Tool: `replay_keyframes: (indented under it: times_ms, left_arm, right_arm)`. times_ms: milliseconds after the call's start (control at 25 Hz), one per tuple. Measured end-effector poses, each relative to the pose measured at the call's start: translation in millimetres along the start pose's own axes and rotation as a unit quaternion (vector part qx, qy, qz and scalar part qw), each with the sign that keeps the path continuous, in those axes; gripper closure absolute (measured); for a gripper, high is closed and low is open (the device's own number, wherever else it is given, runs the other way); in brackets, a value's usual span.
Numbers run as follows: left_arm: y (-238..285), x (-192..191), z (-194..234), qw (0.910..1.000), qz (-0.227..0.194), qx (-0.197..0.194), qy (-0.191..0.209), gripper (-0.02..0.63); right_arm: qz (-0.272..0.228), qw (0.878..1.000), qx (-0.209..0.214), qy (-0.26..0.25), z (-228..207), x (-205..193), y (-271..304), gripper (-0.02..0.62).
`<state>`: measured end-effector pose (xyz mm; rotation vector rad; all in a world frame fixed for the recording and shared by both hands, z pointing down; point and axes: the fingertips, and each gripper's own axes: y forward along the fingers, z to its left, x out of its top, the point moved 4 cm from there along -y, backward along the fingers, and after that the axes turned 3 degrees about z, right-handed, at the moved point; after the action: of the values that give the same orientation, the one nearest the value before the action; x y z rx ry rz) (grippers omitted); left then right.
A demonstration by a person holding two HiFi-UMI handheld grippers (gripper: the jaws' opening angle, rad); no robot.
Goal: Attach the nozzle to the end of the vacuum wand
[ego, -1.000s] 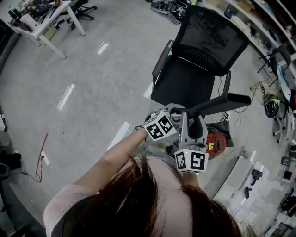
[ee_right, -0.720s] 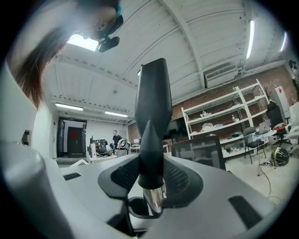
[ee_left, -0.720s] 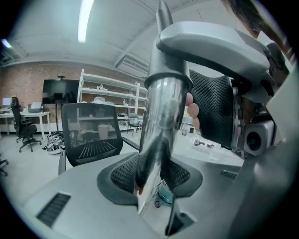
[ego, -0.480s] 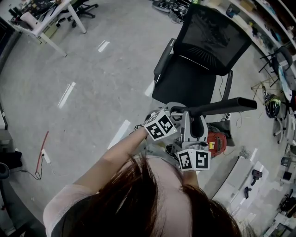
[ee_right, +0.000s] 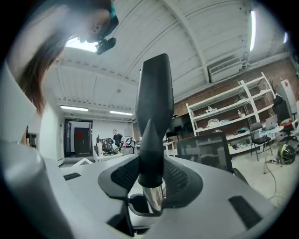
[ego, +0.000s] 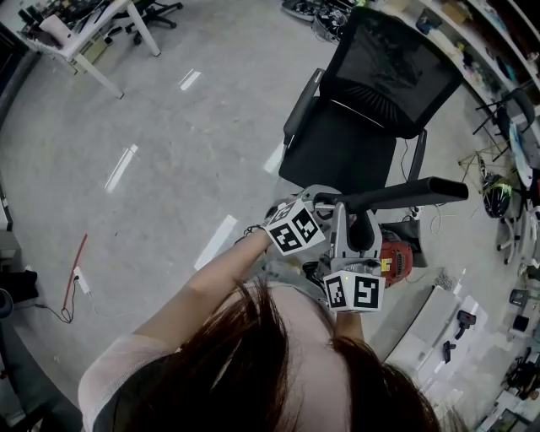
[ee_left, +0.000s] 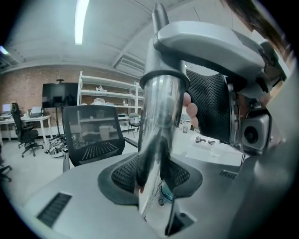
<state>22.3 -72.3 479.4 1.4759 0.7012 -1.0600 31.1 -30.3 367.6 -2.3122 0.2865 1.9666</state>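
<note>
Nozzle (ego: 405,194) flatter, tip farther right than before

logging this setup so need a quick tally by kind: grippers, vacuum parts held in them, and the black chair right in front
grippers: 2 (left gripper, right gripper)
vacuum parts: 2 (metal wand, black nozzle)
black mesh chair: 1
total: 5

Gripping shiny vacuum wand (ee_left: 161,116) in left gripper (ee_left: 159,175) jaws, mesh pads tight on both sides. Running up through frame centre, slightly tilted. Topped by dark nozzle (ee_left: 160,14) tip. Clamped higher up by right gripper (ee_left: 187,56), upper right. Behind, left: black office chair (ee_left: 91,133), shelves (ee_left: 107,93), brick wall (ee_left: 23,88).
</note>
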Motion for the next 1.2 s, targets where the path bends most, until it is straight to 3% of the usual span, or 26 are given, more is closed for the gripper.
replay_keyframes:
  times_ms: [200, 520, 880, 1200]
  left_arm:
    - [-0.9, -1.7, -1.1, 1.0, 0.0, 0.003, 0.001, 0.459]
    - [-2.8, -2.7, 1.3, 0.9999, -0.003, 0.002, -0.01, 0.458]
    - [-3.1, -2.9, 3.5, 0.9999, -0.001, 0.008, -0.011, 0.457]
    - [-7.4, -3.0, 8.5, 0.9999, 0.004, 0.01, 0.001, 0.46]
  right_arm:
    - [-0.012, 1.0, -0.011, -0.025, 4.1, -3.8, -2.0, 0.431]
    - [-0.03, 0.998, 0.003, 0.057, -1.2, -6.0, -1.3, 0.431]
    - [-0.034, 0.999, -0.018, -0.039, 7.6, -8.2, 1.3, 0.431]
    - [0.04, 0.998, 0.01, -0.037, 10.9, -2.4, 10.3, 0.431]
